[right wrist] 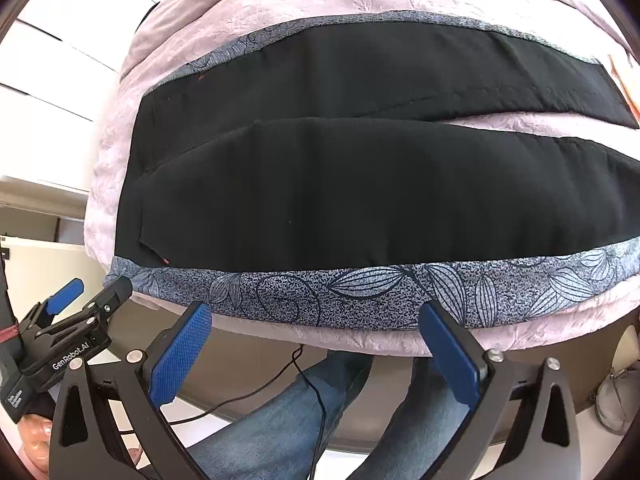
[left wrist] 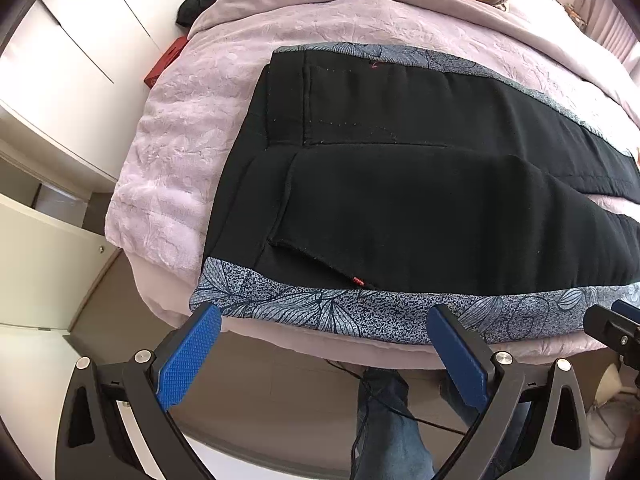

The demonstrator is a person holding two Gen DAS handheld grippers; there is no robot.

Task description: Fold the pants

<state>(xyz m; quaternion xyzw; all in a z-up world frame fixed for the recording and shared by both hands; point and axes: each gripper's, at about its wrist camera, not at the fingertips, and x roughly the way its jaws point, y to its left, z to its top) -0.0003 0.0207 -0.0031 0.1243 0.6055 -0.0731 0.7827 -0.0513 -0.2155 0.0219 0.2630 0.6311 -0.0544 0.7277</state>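
Blue-padded fingers [left wrist: 192, 354] of our left gripper [left wrist: 326, 354] spread wide, holding nothing, just short of the bed [left wrist: 168, 152] edge. Our right gripper [right wrist: 316, 352] hovers likewise, its fingers [right wrist: 182, 354] parted and empty. We see the black pants [left wrist: 400, 184] lying flat on a grey leaf-patterned cloth [left wrist: 360, 308] atop the lilac bedspread, waistband toward the left, legs running right. Below, jeans-clad legs [right wrist: 280, 412] stand on the floor.

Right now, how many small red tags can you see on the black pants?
2. One red tag sits at the near pocket corner, just above the patterned side stripe. The other red mark is at the far edge of the pants. More may be hidden underneath.
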